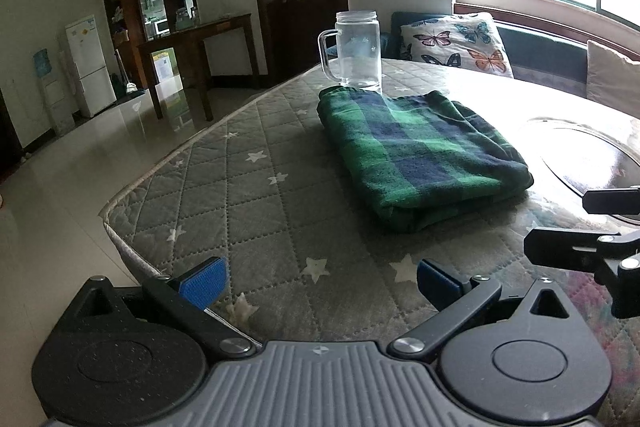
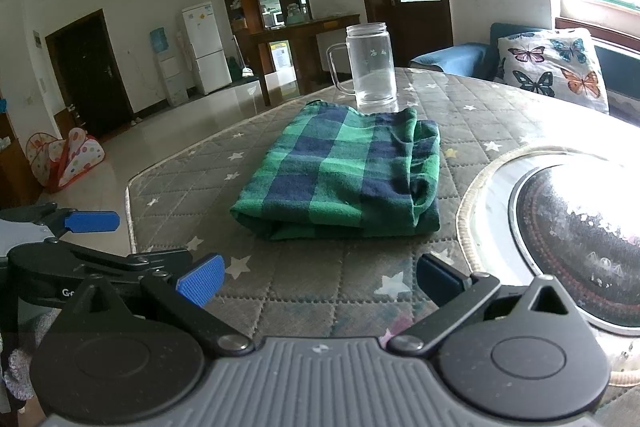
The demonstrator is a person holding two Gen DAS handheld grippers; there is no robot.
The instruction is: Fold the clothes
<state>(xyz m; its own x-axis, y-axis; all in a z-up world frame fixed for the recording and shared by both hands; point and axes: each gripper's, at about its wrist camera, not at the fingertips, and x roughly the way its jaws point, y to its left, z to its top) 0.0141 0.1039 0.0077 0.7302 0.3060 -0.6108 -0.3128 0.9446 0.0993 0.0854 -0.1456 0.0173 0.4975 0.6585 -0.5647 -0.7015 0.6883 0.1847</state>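
Both claws hang low over the near edge of the table (image 1: 260,163), and neither has anything in it. The left claw (image 1: 320,281) is spread wide, blue pads apart over the quilted cover. The right claw (image 2: 318,279) is spread just the same, empty.

There's the cloth (image 2: 340,179), a green and navy plaid, lying mid-table already doubled into a thick rectangle, well apart from both claws. Its far edge sits just beside a glass mug (image 2: 370,67), possibly touching it, I can't tell. To the right of it, a round glass inset (image 2: 492,187) in the table, near but clear of the cloth.

By the look of it, the folding is well along, perhaps one more fold or done. The fabric looks soft, light and floppy: it will sag and slide open if pinched by one layer only. The best hold would be the near corners, pinching all layers together, one claw per corner. And mind that mug: fragile, and dragging the cloth could tip it.
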